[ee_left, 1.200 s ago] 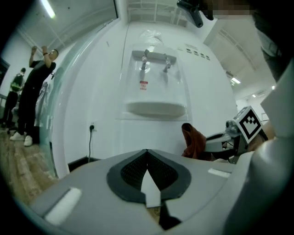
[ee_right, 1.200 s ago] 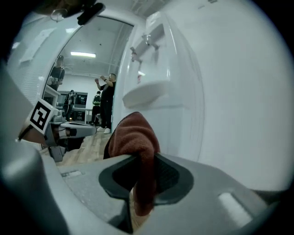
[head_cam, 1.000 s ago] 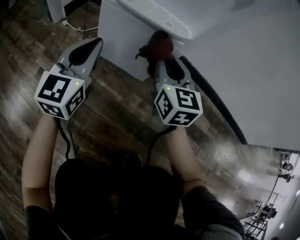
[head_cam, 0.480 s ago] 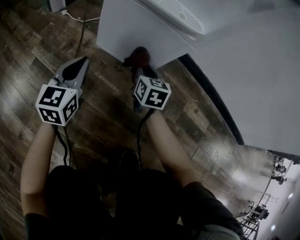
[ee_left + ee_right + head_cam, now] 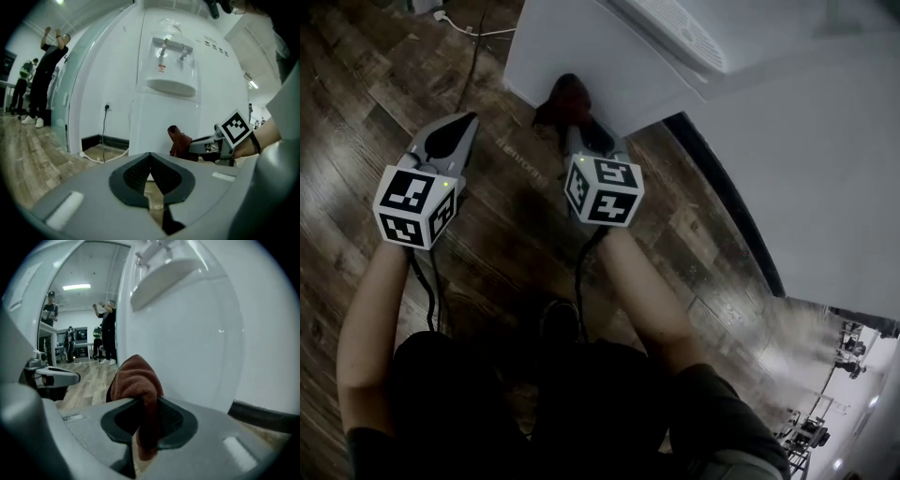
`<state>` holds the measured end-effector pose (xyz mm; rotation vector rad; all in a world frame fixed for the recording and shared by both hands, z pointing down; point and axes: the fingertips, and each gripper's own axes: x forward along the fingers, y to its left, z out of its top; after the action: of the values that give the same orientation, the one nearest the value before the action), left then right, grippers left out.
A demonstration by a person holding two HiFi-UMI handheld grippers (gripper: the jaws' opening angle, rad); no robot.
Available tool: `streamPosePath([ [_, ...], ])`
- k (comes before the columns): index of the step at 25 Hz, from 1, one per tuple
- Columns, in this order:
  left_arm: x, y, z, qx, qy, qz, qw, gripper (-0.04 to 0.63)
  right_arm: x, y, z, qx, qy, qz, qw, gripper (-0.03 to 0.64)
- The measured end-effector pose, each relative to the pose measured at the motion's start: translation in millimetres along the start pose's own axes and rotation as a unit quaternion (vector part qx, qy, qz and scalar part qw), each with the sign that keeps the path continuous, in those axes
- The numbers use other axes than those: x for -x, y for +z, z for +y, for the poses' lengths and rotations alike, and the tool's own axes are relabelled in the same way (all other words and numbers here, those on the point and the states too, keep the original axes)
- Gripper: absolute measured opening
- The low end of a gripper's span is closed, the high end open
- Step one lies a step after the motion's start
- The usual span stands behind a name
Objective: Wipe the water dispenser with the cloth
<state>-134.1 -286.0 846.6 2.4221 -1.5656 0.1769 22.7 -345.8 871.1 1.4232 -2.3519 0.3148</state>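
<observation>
- Head view: water dispenser point(image 5: 581, 56) cut off above its drip grille; taps show only in the left gripper view.
- Right tool point(image 5: 581, 133) clamped on the dark red cloth point(image 5: 565, 97), low at the dispenser's bottom front corner. The bunched cloth covers the tool's tips.
- Cloth against the white panel or just off it: cannot tell.
- Left tool point(image 5: 461, 127): jaws together, nothing between. It hangs over the wood floor point(image 5: 516, 244), beside the right tool.
- Black cable point(image 5: 104, 133) runs down the wall left of the dispenser.
- Bystanders point(image 5: 49, 70) far back, small.

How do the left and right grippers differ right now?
The right gripper is shut on the cloth; the left gripper is shut on nothing. The right reaches the lower front of the water dispenser; the left hangs back over the floor. Both point toward it.
</observation>
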Motion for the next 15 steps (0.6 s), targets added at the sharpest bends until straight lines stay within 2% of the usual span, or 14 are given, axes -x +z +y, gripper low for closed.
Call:
streamPosePath([
  [4,14,76,11,-0.045,0.017,-0.09,0.9948,0.018,22,97,14,0.02,0.001,-0.121,0.993,0.061],
  [6,19,106,12,-0.06,0.018,-0.122,0.9906,0.02,26,135,12,0.03,-0.004,-0.161,0.986,0.061],
  [8,22,122,13,-0.066,0.016,-0.136,0.9884,0.019,22,151,10,0.028,-0.005,-0.166,0.986,0.061],
  [10,22,122,13,-0.067,0.012,-0.133,0.9888,0.019,13,152,12,0.027,-0.002,-0.163,0.986,0.061],
  [12,19,110,14,-0.071,0.011,-0.116,0.9906,0.02,1,142,17,0.034,0.003,-0.154,0.987,0.061],
  [15,16,76,20,-0.063,0.019,-0.08,0.9946,0.019,-26,104,22,0.006,0.015,-0.097,0.995,0.061],
])
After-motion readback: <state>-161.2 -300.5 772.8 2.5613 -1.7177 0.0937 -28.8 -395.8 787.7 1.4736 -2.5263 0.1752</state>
